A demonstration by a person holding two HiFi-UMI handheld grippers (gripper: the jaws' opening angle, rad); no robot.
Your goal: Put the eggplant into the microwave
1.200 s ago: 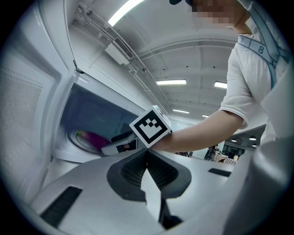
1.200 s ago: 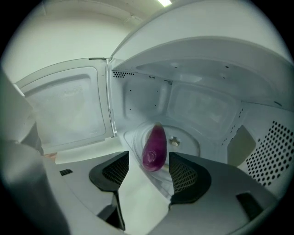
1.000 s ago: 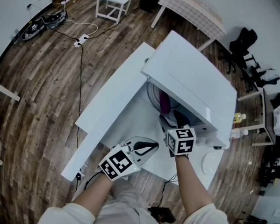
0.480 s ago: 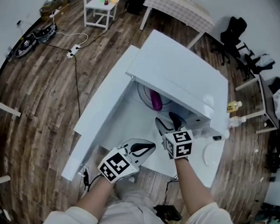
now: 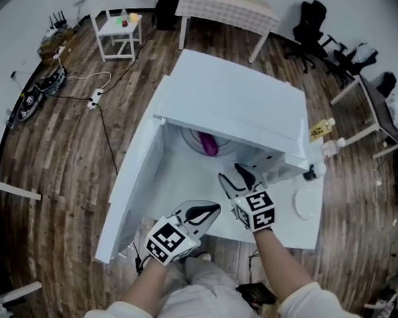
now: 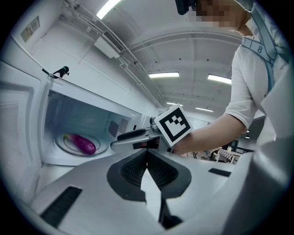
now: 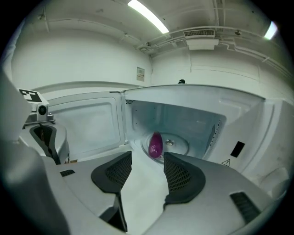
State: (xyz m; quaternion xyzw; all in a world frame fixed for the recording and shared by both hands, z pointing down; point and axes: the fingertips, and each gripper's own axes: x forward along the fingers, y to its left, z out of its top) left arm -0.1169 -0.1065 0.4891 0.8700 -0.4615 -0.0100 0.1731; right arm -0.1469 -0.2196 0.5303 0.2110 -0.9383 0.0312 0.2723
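The microwave (image 5: 236,100) was smooth white with a soft sheen, its turntable (image 7: 181,147) clear glass. The eggplant (image 7: 155,144) had a glossy purple skin, and the floor (image 5: 59,156) was matt wood planks with a streaky grain.

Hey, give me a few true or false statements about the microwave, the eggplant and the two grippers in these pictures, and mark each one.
1. The eggplant lies on the turntable inside the microwave. True.
2. The microwave's door is shut. False: it stands swung open, and the inside shows.
3. The right gripper holds the eggplant. False: its fingers stand apart and are closing with nothing between them, outside the microwave; the eggplant lies free on the turntable.
4. The left gripper has its fingers together with nothing between them. True.
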